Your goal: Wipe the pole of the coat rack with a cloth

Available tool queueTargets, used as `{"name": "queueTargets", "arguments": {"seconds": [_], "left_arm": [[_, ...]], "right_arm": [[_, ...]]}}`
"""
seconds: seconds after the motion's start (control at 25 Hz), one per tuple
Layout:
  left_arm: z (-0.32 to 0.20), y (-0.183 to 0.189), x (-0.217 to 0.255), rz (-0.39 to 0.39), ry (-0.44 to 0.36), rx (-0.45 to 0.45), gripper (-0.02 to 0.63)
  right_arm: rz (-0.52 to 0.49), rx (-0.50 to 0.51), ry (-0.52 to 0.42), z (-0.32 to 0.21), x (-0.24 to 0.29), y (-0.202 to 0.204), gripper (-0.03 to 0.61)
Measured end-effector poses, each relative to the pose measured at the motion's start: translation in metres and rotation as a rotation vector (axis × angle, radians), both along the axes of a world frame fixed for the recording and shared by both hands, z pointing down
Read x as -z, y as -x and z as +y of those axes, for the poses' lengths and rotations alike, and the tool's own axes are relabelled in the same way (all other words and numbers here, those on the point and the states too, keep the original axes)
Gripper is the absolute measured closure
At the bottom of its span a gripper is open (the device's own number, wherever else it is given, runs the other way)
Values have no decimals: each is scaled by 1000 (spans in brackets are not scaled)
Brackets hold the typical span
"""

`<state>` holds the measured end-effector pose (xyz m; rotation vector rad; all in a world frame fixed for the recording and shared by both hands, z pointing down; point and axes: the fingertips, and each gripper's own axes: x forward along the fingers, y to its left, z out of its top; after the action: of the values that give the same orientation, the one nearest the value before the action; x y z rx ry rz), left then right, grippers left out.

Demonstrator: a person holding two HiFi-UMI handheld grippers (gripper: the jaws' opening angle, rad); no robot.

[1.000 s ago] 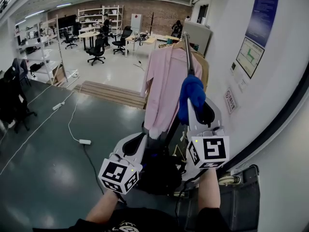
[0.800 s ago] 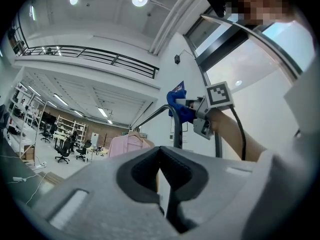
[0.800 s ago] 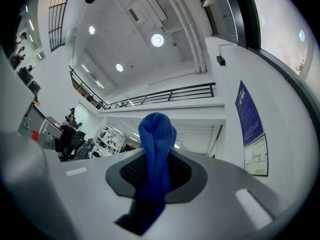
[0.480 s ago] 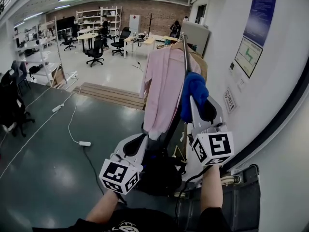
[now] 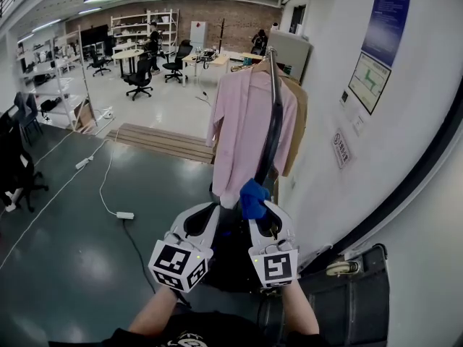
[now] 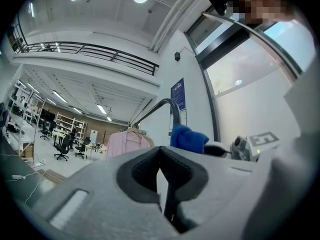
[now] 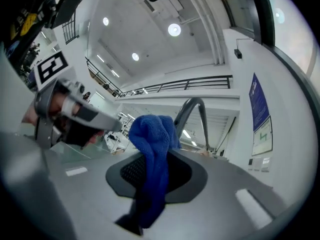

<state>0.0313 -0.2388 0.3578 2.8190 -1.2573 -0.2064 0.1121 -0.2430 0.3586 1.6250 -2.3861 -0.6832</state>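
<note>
The coat rack's dark pole (image 5: 270, 132) rises in front of me, with a pink shirt (image 5: 246, 125) and a beige garment (image 5: 296, 121) hanging from its top. My right gripper (image 5: 255, 207) is shut on a blue cloth (image 5: 253, 196) low beside the pole; whether the cloth touches it I cannot tell. In the right gripper view the cloth (image 7: 152, 154) bunches between the jaws of the right gripper (image 7: 155, 166), and the pole (image 7: 192, 111) curves up behind it. My left gripper (image 5: 201, 221) is shut and empty to the left. From the left gripper (image 6: 161, 156) I see the pole (image 6: 159, 106) and the cloth (image 6: 189, 138).
A white wall with posters (image 5: 370, 82) stands close on the right. A dark bag (image 5: 235, 262) sits at the rack's foot and a dark case (image 5: 347, 302) lies at the lower right. A wooden platform (image 5: 166, 139) and a floor cable (image 5: 126, 213) are to the left.
My right gripper has come down along the pole with the blue cloth, from high near the shirt's shoulder to low beside the left gripper. The left gripper has stayed put.
</note>
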Motion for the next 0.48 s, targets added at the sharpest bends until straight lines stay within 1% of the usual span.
{"name": "queueTargets", "arguments": {"seconds": [0.08,0.16,0.2,0.32,0.4,0.48], "left_arm": [[1,1,-2,-5,-1,8,609],[0,3,-6,-7,4,12,609],[-1,3,-8,-7,9,12,609],[-2,1,-10,-11,15,18,609],[-2,1,-8,-13,10,18,609],[0,-1,-4,-14,0,14,609]], "right_arm": [[-22,8,46,2,-26,5,506],[-54,19,63,3,-35,8,508],[-54,18,70,3,-35,9,508],[-46,14,98,-1,-26,8,508],[-84,21,99,-2,-13,6,508],[-108,19,75,-4,8,2,508]]}}
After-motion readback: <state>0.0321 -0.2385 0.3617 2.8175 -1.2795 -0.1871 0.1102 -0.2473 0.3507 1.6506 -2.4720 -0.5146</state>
